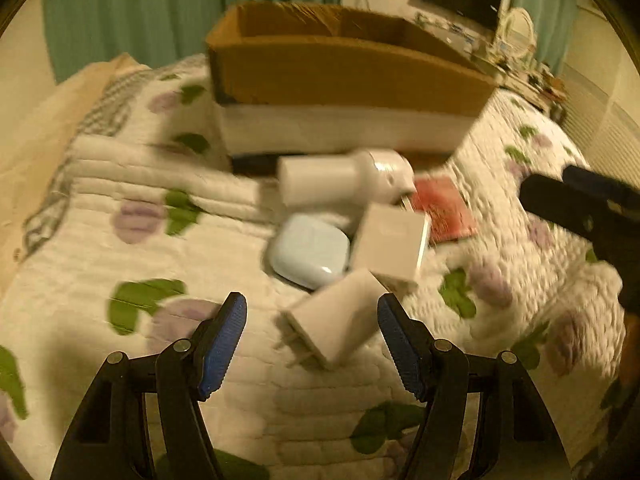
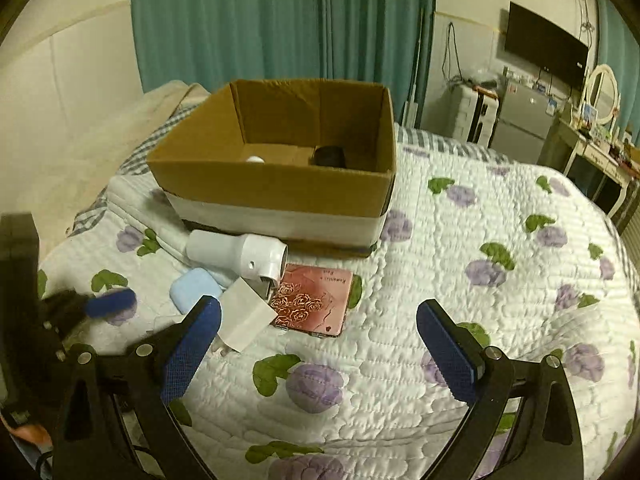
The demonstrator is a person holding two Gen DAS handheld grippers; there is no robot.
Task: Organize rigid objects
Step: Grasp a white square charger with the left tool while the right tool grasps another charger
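A cardboard box stands on the bed, with a white ball and a dark object inside. In front of it lie a white bottle-shaped device, a light blue case, a white charger block, a second white plug adapter and a pink rose-patterned case. My left gripper is open, its jaws on either side of the plug adapter just above the quilt. My right gripper is open and empty, over the quilt to the right of the pink case.
The flowered quilt covers the bed. Green curtains hang behind. A fridge, a wall TV and a cluttered desk stand at the far right. The left gripper shows at the left of the right wrist view.
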